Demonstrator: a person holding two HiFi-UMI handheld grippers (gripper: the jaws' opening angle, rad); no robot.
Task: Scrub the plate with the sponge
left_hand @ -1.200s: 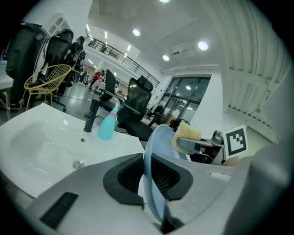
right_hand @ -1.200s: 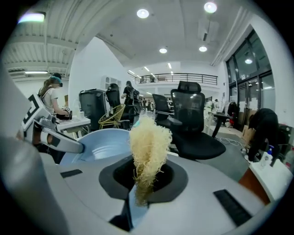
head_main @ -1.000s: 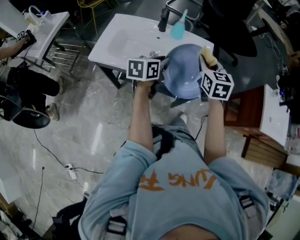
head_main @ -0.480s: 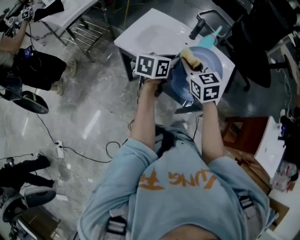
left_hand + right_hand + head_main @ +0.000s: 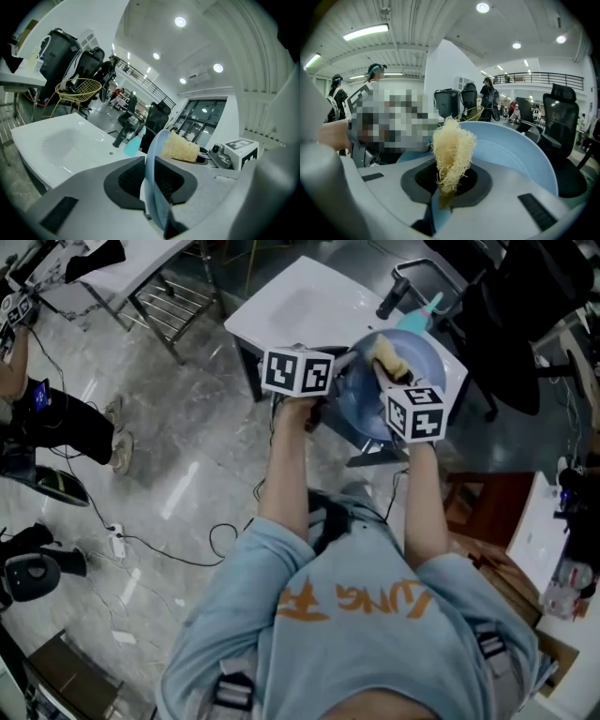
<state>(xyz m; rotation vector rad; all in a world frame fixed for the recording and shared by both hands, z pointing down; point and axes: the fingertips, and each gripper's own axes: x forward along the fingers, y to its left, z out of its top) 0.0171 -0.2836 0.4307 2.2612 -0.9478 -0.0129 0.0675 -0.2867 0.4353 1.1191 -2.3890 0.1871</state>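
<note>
- The fingers [image 5: 93, 192] of the left gripper [image 5: 153, 180] are closing tight on the rim of a light blue, round plastic plate [image 5: 151, 154], which is standing edge-on between the dark pads.
- The fingers [image 5: 525, 185] of the right gripper [image 5: 447, 187] are pinching the lower end of a pale yellow, stringy loofah-style sponge [image 5: 452, 147], whose frayed top is sticking up out of the grip.
- Behind the sponge in the right gripper view, the plate [image 5: 513, 150] is turning its hollow face toward the camera.
- From the head view, the sponge [image 5: 387, 357] is lying over the upper left part of the plate [image 5: 427, 362]; whether it is pressing on the face cannot be told.
- The left gripper [image 5: 339, 367] is holding the plate at its left rim, while the right gripper [image 5: 394, 379] is reaching in from below, both marker cubes facing up.
- The plate is hanging in the air over the near right corner of a white ceramic washbasin [image 5: 300, 301].
- A black tap [image 5: 392, 296] and a teal spray bottle [image 5: 427, 311] are standing at the basin's far side, just beyond the plate.
- The person, in a light blue shirt with orange lettering [image 5: 356, 634], is standing on a grey marbled floor [image 5: 159, 474].
</note>
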